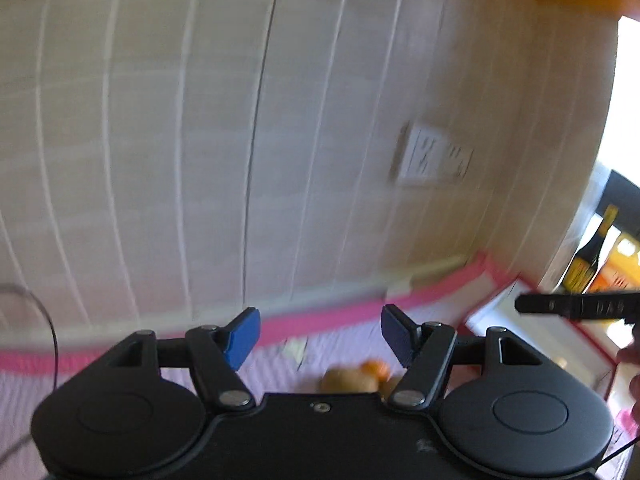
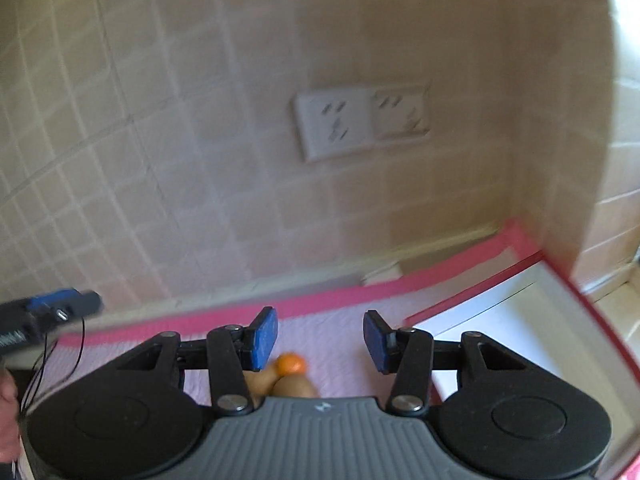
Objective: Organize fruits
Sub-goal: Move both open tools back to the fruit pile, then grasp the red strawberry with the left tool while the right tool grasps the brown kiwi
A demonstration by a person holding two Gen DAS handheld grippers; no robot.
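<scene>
My left gripper point(image 1: 320, 336) is open and empty, held above a pink mat point(image 1: 280, 364). Below it lie blurred fruits: a small orange point(image 1: 374, 368) and a tan fruit point(image 1: 346, 380), partly hidden by the gripper body. My right gripper point(image 2: 320, 340) is open and empty above the same mat point(image 2: 332, 344). An orange point(image 2: 291, 363) and two tan fruits point(image 2: 296, 387) lie below its left finger, partly hidden. A white tray with a red rim point(image 2: 500, 312) sits at the right; it also shows in the left wrist view point(image 1: 532, 332).
A tiled wall with a double socket point(image 2: 362, 122) stands behind the mat. The right gripper's tip point(image 1: 576, 306) shows at the right of the left wrist view, with a dark bottle point(image 1: 588, 260) behind. The left gripper point(image 2: 48, 312) shows at the left of the right wrist view.
</scene>
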